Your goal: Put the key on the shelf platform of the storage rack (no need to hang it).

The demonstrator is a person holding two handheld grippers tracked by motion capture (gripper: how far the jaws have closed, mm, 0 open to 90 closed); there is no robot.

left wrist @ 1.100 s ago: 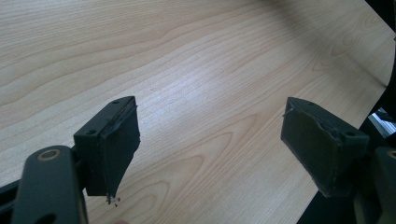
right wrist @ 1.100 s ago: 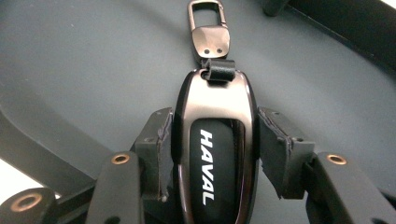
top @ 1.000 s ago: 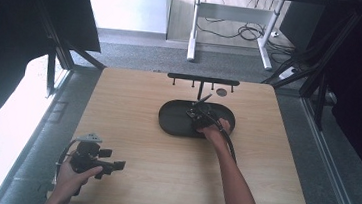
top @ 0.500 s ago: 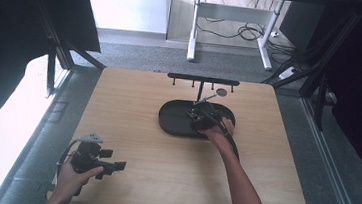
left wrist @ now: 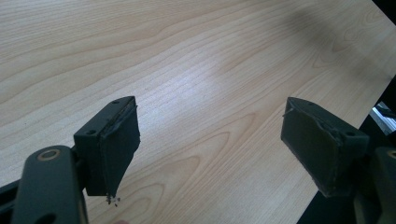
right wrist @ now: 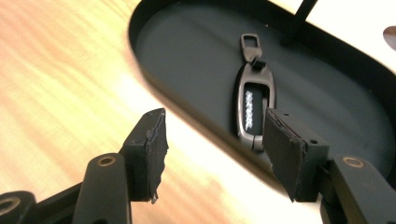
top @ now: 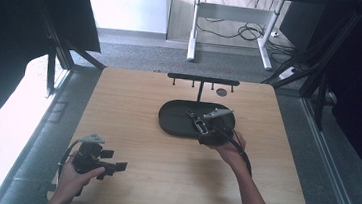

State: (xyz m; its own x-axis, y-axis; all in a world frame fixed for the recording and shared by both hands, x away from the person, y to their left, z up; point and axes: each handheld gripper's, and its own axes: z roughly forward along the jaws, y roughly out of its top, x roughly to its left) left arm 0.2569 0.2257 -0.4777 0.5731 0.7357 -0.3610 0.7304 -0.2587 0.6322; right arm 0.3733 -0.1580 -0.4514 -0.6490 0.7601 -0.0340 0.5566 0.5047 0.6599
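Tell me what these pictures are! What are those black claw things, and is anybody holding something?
A person sits at a wooden table and holds a grabbing tool in each hand. One picture comes from a camera high above the table. The other two come from little cameras riding on the tools, looking along their black tongs. The left tongs are open over bare wood, near the table's front corner. The right tongs are open too, reaching toward a black oval tray. In the tray lies a metal key clip with a small ring at one end. A thin black rack stands behind the tray. Nothing is held right now.
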